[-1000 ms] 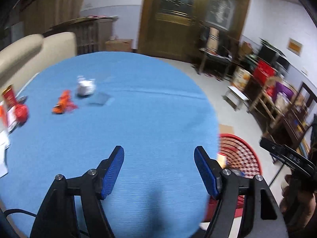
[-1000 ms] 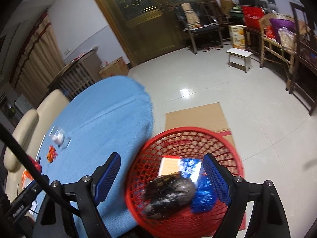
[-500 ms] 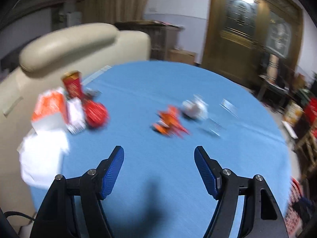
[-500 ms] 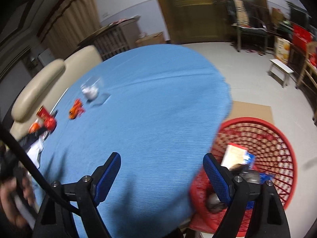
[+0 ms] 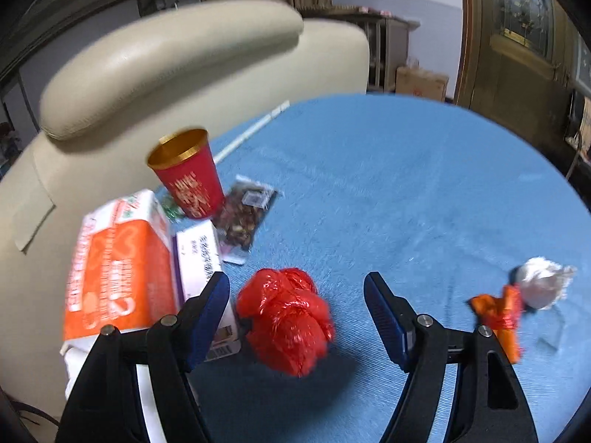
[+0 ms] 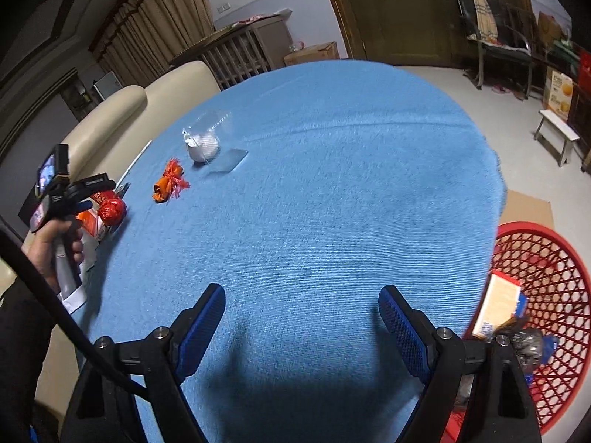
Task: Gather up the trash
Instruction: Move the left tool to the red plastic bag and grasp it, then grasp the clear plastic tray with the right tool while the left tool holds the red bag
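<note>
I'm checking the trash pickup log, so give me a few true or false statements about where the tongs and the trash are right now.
1. The left tongs are open, with the crumpled red bag between their fingers. True.
2. The right tongs grip a wrapper. False: they are open and hold nothing.
3. The red cup stands upright. True.
4. The red basket sits on the blue table. False: it stands on the floor beside it.

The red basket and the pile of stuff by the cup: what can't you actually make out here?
- Red basket, right wrist view: the frame edge and the right gripper cut it off, hiding most contents.
- Cup, left wrist view: lettering blurred, unreadable.
- White box, left wrist view: the left gripper covers its near end.
- Red bag: contents hidden.
</note>
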Motion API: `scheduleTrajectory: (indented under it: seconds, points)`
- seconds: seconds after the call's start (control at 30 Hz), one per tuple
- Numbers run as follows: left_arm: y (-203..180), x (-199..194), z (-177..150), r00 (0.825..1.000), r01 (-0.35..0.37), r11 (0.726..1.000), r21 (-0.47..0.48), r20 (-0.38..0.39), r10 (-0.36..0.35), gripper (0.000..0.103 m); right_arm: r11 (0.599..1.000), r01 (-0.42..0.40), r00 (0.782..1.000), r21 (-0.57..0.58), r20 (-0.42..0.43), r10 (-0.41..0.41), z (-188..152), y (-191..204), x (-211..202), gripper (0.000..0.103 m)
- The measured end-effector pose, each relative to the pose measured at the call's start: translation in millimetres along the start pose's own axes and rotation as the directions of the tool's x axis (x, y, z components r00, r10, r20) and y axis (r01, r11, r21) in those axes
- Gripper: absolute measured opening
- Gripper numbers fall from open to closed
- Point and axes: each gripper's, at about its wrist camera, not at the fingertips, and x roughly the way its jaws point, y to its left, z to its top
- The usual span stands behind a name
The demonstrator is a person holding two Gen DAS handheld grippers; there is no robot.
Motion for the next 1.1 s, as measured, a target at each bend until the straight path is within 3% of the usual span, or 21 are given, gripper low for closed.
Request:
scheduleTrajectory:
  seconds: [0.23,0.27,0.3,0.53,0.77,0.93,1.1]
  points:
    - [-11.7,19.0,-10.6,0.999,0.008,0.998,0.068,-0.043,-0.005,0.073,1.0,-0.02,1.0,0.006,-0.009,0.02,7.0,2.2,12.8,0.088]
    - [-14.3,17.3,-11.3,0.999,0.022,0.997,0.074,-0.044,-0.018,0.068,1.0,-0.022,1.0,0.009,-0.014,0.022,7.3,1.7,14.7,0.088]
    - [-16.1,16.4,-12.4,0.999,0.026,0.996,0.085,-0.044,-0.023,0.053,1.0,-0.024,1.0,0.012,-0.02,0.025,7.5,1.5,16.7,0.088]
    - [-25.6,-14.2,-26.9,0.991,0.134,0.986,0.102,-0.027,-0.132,0.049,1.0,-0.02,1.0,0.0,-0.014,0.02,9.1,5.9,16.3,0.088]
    - [-34.6,-65.8,-71.4,0.967,0.254,0.962,0.095,-0.002,-0.255,0.049,0.999,-0.015,1.0,-0.052,0.002,0.016,12.7,23.9,12.4,0.088]
    - [-43.3,-89.8,-100.0,0.959,0.279,0.953,0.12,0.015,-0.283,0.049,0.996,0.009,0.999,-0.086,0.034,-0.007,29.5,34.9,13.5,0.088]
    - [-43.6,-88.9,-110.6,0.959,0.279,0.952,0.127,0.025,-0.284,0.049,0.994,0.003,0.998,-0.111,0.055,0.003,55.4,53.7,22.6,0.088]
